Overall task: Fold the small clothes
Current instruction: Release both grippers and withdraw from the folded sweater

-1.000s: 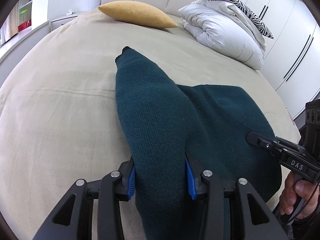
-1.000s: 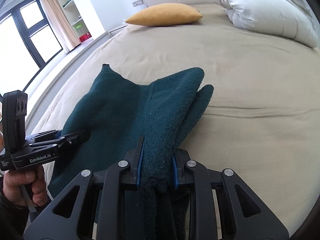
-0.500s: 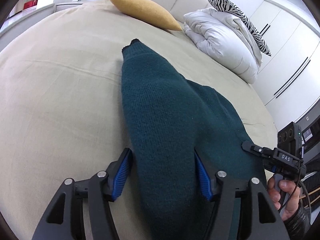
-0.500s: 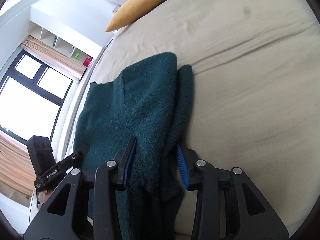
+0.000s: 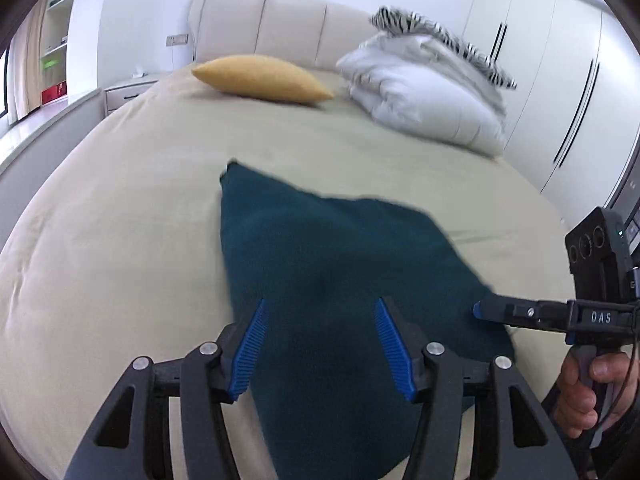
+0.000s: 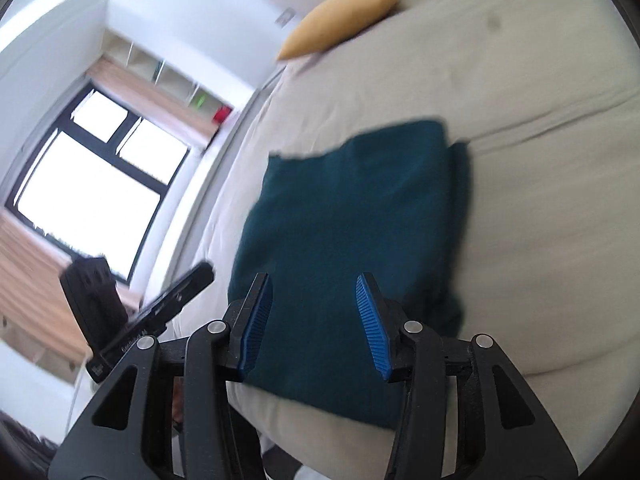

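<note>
Both grippers let go, sweater folded on the bed

Your left gripper [image 5: 320, 344] and right gripper [image 6: 314, 320] both hold their jaws apart, empty, over the near edge of the dark green sweater [image 5: 340, 264], which lies folded on the bed [image 5: 120, 220] at 6 o'clock. It looks like soft, thick, light knit that will sag and slide layer over layer, so I'd pinch all the layers at a folded edge or corner, such as the doubled edge at 3 o'clock in the right view. No containers show; a yellow cushion [image 5: 260, 78] sits at 12 o'clock.
</note>
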{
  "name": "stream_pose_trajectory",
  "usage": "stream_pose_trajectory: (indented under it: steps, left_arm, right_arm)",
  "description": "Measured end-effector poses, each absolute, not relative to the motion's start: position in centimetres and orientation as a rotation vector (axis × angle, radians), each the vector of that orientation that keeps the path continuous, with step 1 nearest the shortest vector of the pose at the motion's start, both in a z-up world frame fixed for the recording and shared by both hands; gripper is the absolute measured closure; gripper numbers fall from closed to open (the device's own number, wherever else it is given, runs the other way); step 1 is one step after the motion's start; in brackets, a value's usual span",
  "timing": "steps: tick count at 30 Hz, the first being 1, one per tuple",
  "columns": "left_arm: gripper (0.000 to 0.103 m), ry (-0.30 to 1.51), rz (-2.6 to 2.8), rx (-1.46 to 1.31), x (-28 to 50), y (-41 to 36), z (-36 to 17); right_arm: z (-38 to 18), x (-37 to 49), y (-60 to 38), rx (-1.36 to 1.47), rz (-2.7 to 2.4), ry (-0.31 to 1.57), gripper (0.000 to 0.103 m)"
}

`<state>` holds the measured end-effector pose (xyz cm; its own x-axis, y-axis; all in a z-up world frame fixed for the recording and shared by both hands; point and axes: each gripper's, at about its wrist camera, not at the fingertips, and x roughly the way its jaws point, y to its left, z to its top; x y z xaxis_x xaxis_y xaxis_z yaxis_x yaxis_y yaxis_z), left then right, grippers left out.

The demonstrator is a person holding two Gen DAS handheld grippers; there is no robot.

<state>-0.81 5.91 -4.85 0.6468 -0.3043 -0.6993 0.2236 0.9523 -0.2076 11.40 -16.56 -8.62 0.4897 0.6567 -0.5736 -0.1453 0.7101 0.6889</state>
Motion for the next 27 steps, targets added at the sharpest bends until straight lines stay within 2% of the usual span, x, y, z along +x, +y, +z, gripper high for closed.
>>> stream_pose_trajectory:
  steps: [3, 5, 9, 18, 21, 23, 26, 27]
  left_arm:
    - [0.044, 0.856, -0.264, -0.064, -0.9, 5.7, -7.1]
    - [0.044, 0.837, -0.243, 0.0, -1.4, 5.3, -7.7]
    - [0.038, 0.833, -0.222, 0.036, -2.0, 5.3, -8.5]
    - [0.035, 0.805, -0.18, 0.038, -3.6, 5.6, -6.7]
    - [0.018, 0.722, -0.149, 0.072, -4.7, 5.6, -5.1]
    - [0.0, 0.65, -0.116, 0.089, -5.6, 5.6, -3.7]
    - [0.0, 0.509, -0.045, 0.121, -7.2, 5.5, -0.7]
    - [0.0, 0.473, 0.009, 0.136, -7.6, 5.4, 0.5]
  right_arm:
    - [-11.7, 11.4, -15.7, 0.617, 0.5, 1.023, 0.062]
    - [-12.7, 11.0, -16.2, 0.655, 0.532, 1.005, 0.063]
    - [-13.1, 10.1, -16.7, 0.612, 0.555, 0.987, 0.063]
    - [-11.5, 8.3, -18.6, 0.555, 0.465, 0.971, 0.061]
    - [-9.9, 7.8, -19.3, 0.438, 0.316, 0.955, 0.059]
    - [-8.6, 7.1, -19.9, 0.392, 0.265, 0.911, 0.059]
    - [-6.0, 6.1, -19.5, 0.298, 0.198, 0.809, 0.058]
    - [-4.9, 5.8, -19.1, 0.261, 0.178, 0.77, 0.051]
